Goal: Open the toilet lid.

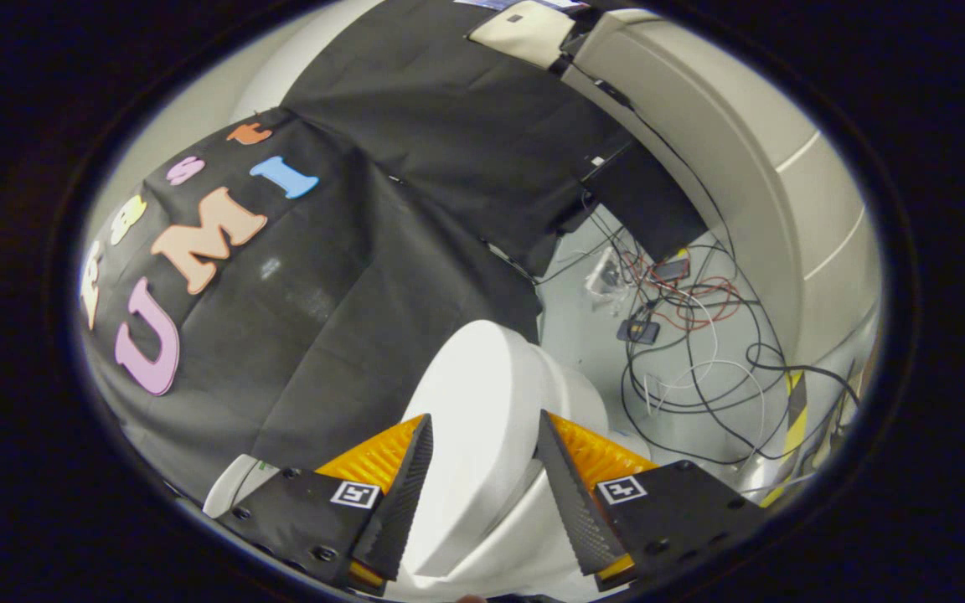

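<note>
Gripper (482,456) with its 2 fingers spread wide, straddling the white toilet lid (474,402) without clearly pressing on it. Best done by closing gently near the lid's free edge, then swinging steadily about the hinge. Lid raised, between the fingers, long axis running away toward the black cloth wall (323,276).

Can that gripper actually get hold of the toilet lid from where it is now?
Probably yes. The toilet lid already sits between the open gripper fingers, with nothing in the way; whether they press on it yet I cannot tell.
</note>
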